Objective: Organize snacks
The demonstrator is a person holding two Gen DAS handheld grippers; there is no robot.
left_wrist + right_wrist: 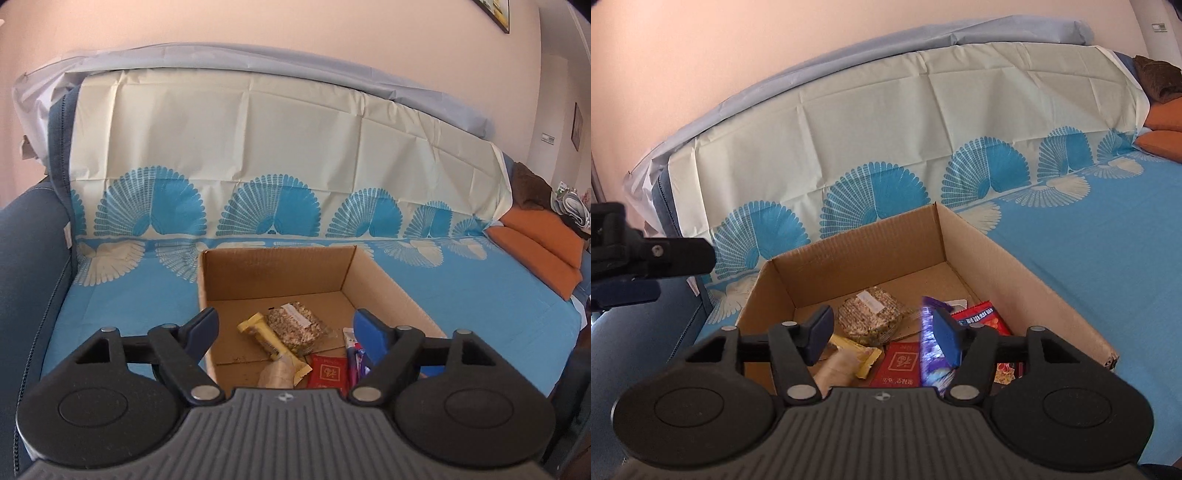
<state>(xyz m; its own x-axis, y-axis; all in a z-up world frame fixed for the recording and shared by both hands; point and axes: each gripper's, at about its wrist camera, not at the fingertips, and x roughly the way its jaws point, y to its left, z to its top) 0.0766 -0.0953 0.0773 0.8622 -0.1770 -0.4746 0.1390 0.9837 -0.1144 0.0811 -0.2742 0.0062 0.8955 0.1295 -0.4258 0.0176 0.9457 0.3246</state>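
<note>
Left gripper (pixel 284 328) gaping, gripping nothing; right gripper (pixel 882 334) spread, purple wrapper (pixel 932 354) brushing its right pad, unpinched. Both hovering over cardboard box (pixel 391 291) sitting on blue-covered sofa (pixel 480 295). Box holding yellow bar (pixel 269 339), nut bar (pixel 299 326), red packet (pixel 328 374). No loose snacks showing outside; sorting seeming nearly finished.

Sofa cover (pixel 258 147): cream and blue, fan pattern, draped over seat and backrest.
Orange cushions (pixel 535 243): at sofa's right end.
Picture frame (pixel 495 11): on wall, upper right.
</note>
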